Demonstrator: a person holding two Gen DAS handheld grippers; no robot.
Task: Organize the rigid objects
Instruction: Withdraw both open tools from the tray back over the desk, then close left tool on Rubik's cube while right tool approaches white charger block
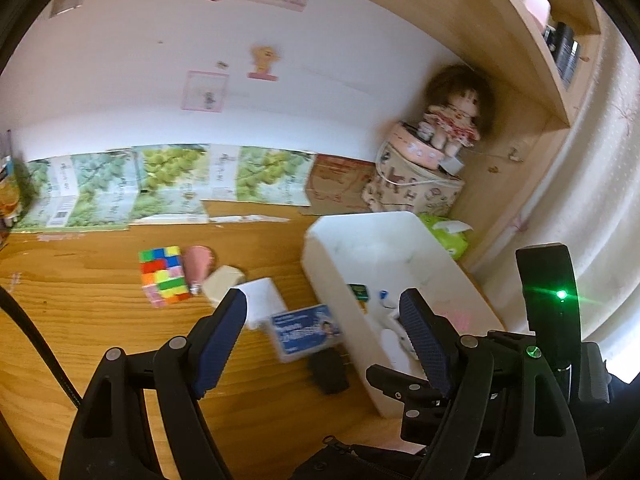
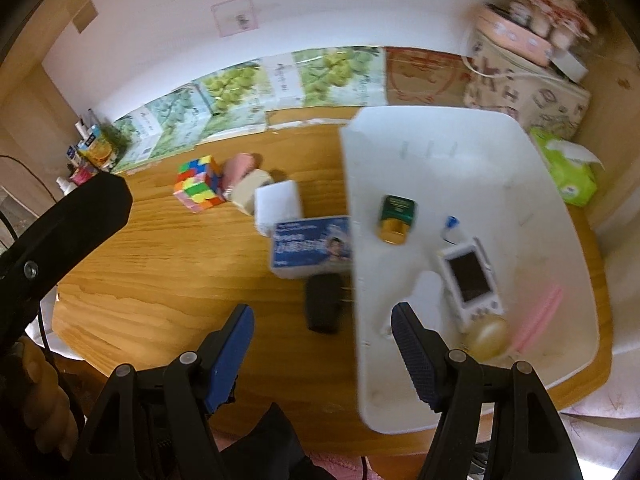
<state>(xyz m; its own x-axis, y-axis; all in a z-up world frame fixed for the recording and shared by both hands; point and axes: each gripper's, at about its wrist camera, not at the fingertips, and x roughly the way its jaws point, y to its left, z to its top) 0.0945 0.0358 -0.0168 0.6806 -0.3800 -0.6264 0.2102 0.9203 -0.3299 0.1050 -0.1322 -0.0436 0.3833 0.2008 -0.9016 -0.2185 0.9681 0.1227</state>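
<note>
A white bin [image 2: 480,160] stands on the right of the wooden table [image 2: 160,280]; it also shows in the left wrist view [image 1: 340,280]. In it lie a green-and-gold battery [image 2: 396,218], a white handheld device [image 2: 472,280], a yellowish ball [image 2: 488,336], a pink stick [image 2: 536,316] and a small blue-capped item [image 2: 451,225]. Left of the bin lie a blue-and-white box [image 2: 310,248], a black block [image 2: 322,302], a white block [image 2: 278,204], a beige block [image 2: 252,190], a pink item [image 2: 238,168] and a colourful cube [image 2: 199,188]. My right gripper [image 2: 322,352] is open and empty above the bin's near left wall. My left gripper [image 1: 324,340] is open and empty above the box.
A doll [image 1: 454,116] sits on a patterned box [image 1: 412,188] in the back right corner, beside a green tissue pack [image 2: 568,168]. Flattened fruit cartons [image 1: 160,184] line the back wall. Bottles and a juice carton [image 2: 94,150] stand at the far left. Wooden shelves [image 1: 552,40] rise at the right.
</note>
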